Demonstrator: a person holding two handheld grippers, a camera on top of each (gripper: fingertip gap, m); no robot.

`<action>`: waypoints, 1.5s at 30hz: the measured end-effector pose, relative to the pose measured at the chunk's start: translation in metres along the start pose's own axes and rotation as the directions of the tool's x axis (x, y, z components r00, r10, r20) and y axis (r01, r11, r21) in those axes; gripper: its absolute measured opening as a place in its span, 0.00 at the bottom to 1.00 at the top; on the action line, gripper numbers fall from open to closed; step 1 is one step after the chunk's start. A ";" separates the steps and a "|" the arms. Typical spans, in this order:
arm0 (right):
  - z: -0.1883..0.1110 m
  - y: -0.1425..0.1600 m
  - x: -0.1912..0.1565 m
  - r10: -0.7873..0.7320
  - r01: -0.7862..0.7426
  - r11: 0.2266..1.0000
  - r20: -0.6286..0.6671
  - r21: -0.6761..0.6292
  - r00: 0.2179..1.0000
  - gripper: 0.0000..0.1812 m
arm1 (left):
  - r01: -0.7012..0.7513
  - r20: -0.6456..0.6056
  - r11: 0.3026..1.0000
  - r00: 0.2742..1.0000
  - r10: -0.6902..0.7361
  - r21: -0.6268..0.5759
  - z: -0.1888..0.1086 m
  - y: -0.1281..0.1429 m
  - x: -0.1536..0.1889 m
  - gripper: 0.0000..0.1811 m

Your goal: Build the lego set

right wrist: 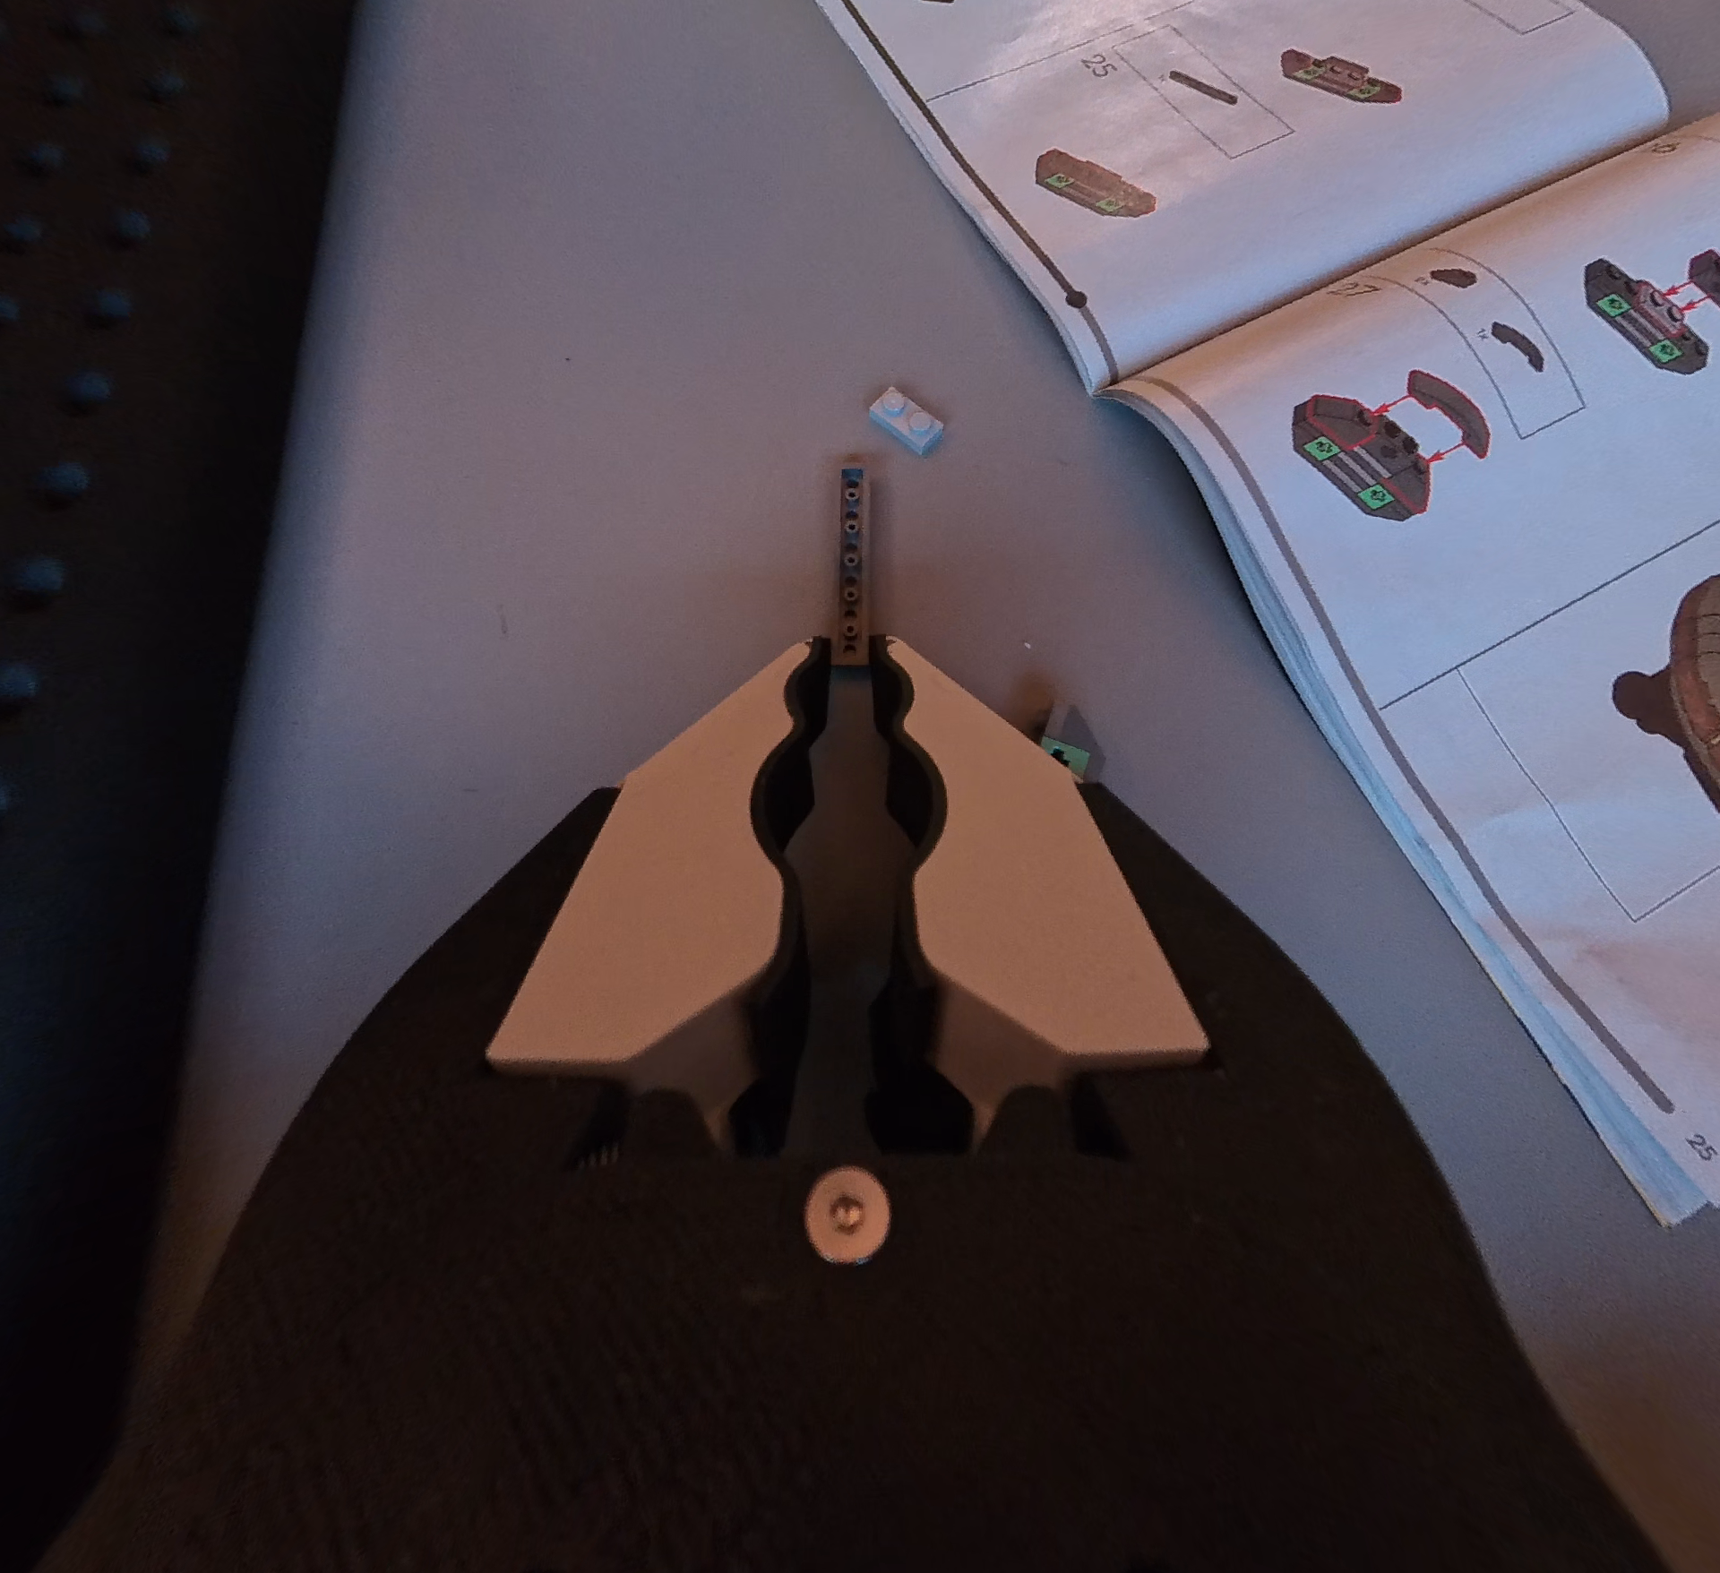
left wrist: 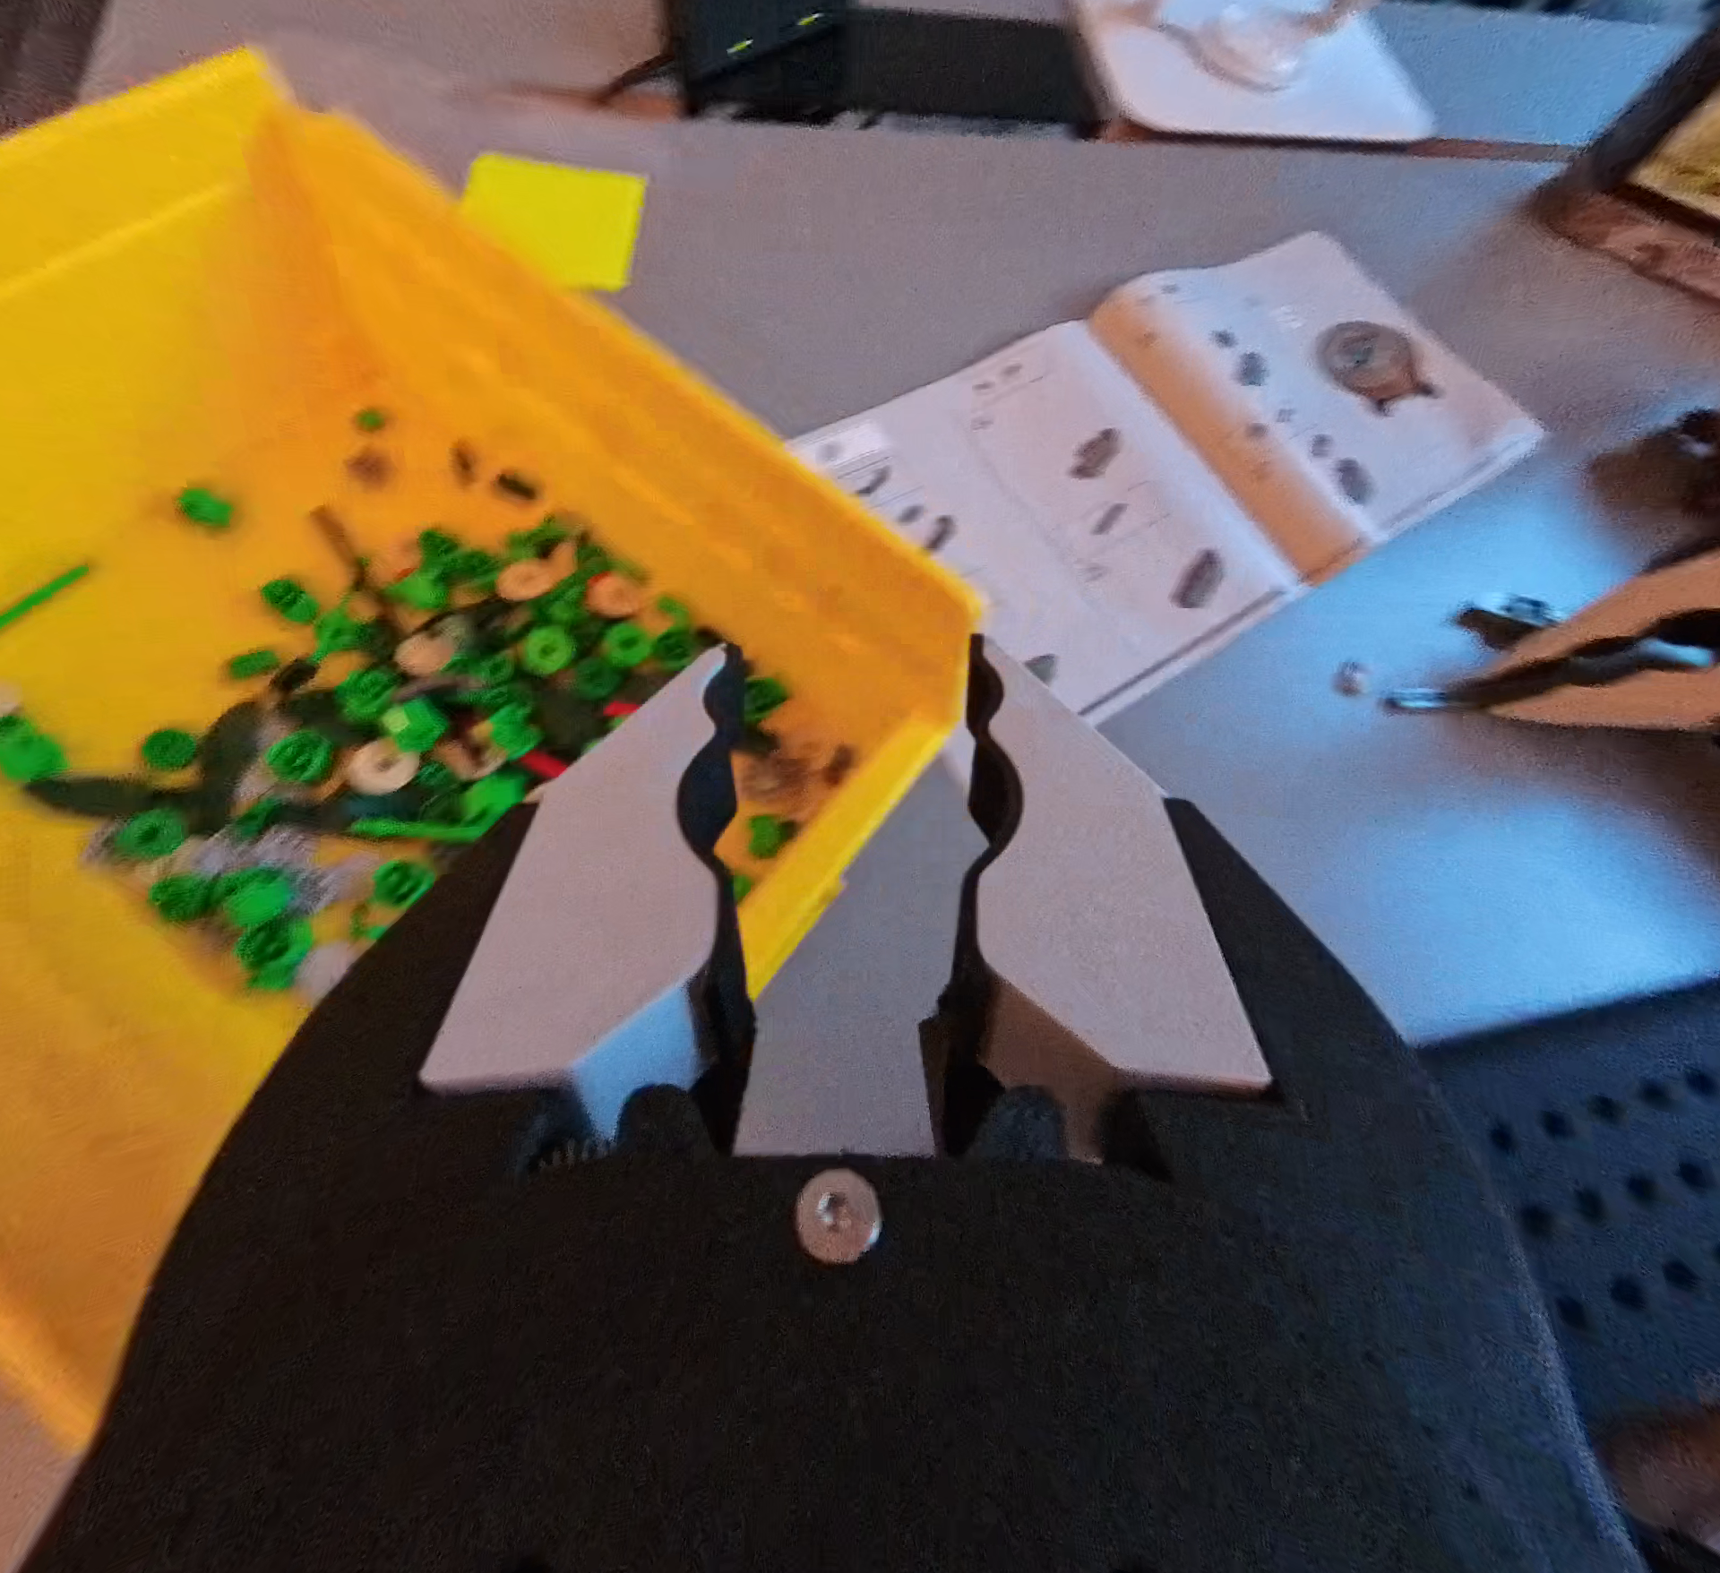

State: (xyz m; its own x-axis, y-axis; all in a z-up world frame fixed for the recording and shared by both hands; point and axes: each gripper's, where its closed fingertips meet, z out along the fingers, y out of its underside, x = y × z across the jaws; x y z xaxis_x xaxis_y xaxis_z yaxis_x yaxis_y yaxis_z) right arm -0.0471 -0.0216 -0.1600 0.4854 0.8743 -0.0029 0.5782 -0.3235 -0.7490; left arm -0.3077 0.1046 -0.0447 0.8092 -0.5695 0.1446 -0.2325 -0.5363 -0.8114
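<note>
L tongs [left wrist: 849, 653] agape, R tongs [right wrist: 849, 644] – gripping beam [right wrist: 851, 542]

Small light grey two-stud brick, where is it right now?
Right wrist view: the small grey brick lies loose on the grey table, just past the tip of the long holed strip held in the right tool, left of the open instruction booklet.

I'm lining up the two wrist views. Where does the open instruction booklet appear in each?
Left wrist view: booklet at centre right, beyond the yellow bin.
Right wrist view: booklet fills the upper right, beside the small grey brick.
Shared landmark: the grey tabletop beneath it.
</note>
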 end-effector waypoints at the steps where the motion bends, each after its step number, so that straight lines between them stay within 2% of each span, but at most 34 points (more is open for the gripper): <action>1: 0.000 0.000 0.000 -0.003 0.003 1.000 0.001 -0.002 1.000 0.04 | -0.060 -0.064 0.998 0.996 0.061 0.024 0.002 -0.006 0.030 0.25; 3: 0.000 0.000 0.000 -0.016 0.016 1.000 -0.003 -0.010 1.000 0.04 | -0.196 -0.189 0.980 0.962 0.199 0.035 0.015 -0.003 0.093 0.24; 6: -0.001 0.001 -0.001 -0.044 0.044 0.999 -0.017 -0.021 0.999 0.04 | -0.389 -0.373 0.921 0.859 0.350 -0.032 0.055 0.035 0.173 0.20; 8: -0.002 0.001 -0.001 -0.050 0.049 0.998 -0.021 -0.025 0.999 0.04 | -0.469 -0.420 0.882 0.811 0.407 -0.053 0.082 0.058 0.202 0.15; 12: -0.003 0.002 -0.001 -0.048 0.048 0.999 -0.019 -0.027 0.999 0.04 | -0.493 -0.451 0.868 0.789 0.417 -0.058 0.111 0.071 0.225 0.16; 17: -0.003 0.002 -0.001 -0.061 0.060 0.997 -0.021 -0.039 0.998 0.04 | -0.554 -0.424 0.823 0.780 0.461 -0.126 0.127 0.089 0.222 0.15; 23: -0.003 0.003 -0.001 -0.050 0.049 0.998 -0.017 -0.039 0.999 0.04 | -0.575 -0.411 0.813 0.765 0.496 -0.091 0.131 0.092 0.226 0.11; 25: -0.003 0.003 -0.001 -0.046 0.046 0.998 -0.016 -0.038 0.999 0.04 | -0.581 -0.401 0.809 0.765 0.504 -0.093 0.131 0.091 0.224 0.03; 29: -0.003 0.003 -0.001 -0.047 0.046 0.998 -0.018 -0.038 0.999 0.04 | -0.589 -0.403 0.805 0.755 0.517 -0.072 0.124 0.090 0.222 0.03; 32: -0.003 0.003 -0.001 -0.050 0.049 0.998 -0.020 -0.040 0.999 0.04 | -0.567 -0.370 0.823 0.757 0.539 0.040 0.109 0.071 0.222 0.03; 36: -0.003 0.003 -0.001 -0.053 0.052 0.998 -0.021 -0.040 0.998 0.04 | -0.514 -0.324 0.828 0.762 0.561 0.226 0.075 0.040 0.222 0.03; 41: -0.003 0.003 -0.001 -0.058 0.057 0.997 -0.025 -0.043 0.998 0.04 | -0.487 -0.171 0.773 0.791 0.587 0.406 0.024 0.002 0.191 0.03; 45: -0.003 0.003 -0.001 -0.064 0.062 0.997 -0.028 -0.046 0.998 0.04 | -0.491 -0.110 0.729 0.789 0.604 0.477 -0.008 -0.015 0.171 0.03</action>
State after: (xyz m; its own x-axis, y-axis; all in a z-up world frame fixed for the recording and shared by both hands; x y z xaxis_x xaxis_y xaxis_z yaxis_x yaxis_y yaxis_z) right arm -0.0437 -0.0245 -0.1598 0.4658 0.8826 0.0634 0.6368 -0.2845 -0.7166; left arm -0.1703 0.0101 -0.0037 0.4392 -0.8419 -0.3137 -0.3099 0.1858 -0.9324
